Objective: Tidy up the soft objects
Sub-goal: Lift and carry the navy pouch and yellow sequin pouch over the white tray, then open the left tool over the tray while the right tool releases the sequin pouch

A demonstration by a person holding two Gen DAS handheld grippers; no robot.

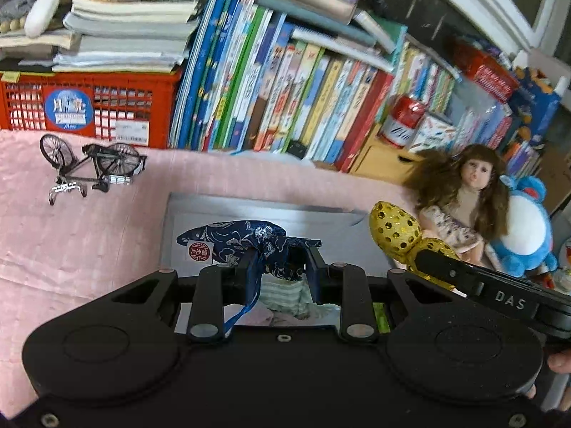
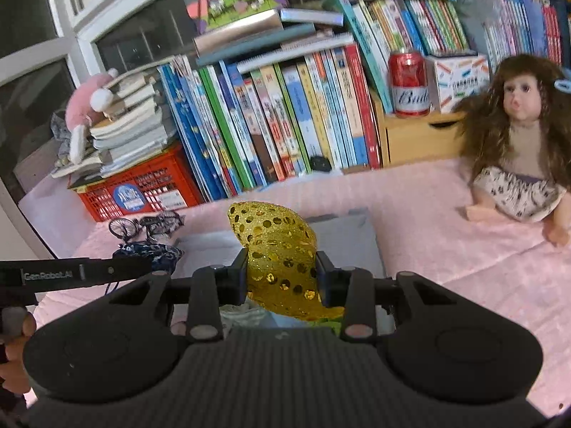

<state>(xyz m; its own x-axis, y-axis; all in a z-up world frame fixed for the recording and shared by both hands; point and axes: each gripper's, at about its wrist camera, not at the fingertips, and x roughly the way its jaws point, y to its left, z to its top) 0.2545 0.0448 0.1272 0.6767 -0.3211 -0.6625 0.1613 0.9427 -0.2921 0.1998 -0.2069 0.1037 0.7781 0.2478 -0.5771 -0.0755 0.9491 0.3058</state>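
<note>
A: What does the left gripper [image 1: 278, 267] hold?
B: A blue brocade pouch [image 1: 246, 240], clamped above the grey box [image 1: 171, 228].
A: The right gripper [image 2: 282, 273]?
B: Closed on a gold sequined piece [image 2: 278, 246], over the same box.

We find a lived-in home room, most likely a child's corner. We note a row of picture books [image 2: 285, 117] standing against the wall, a red plastic crate [image 1: 89, 107] under stacked paperbacks, a long-haired doll [image 2: 517, 142] seated on a pink quilted cover [image 1: 89, 242], a blue plush toy [image 1: 528, 228] and a window frame [image 2: 71, 28] behind.
</note>
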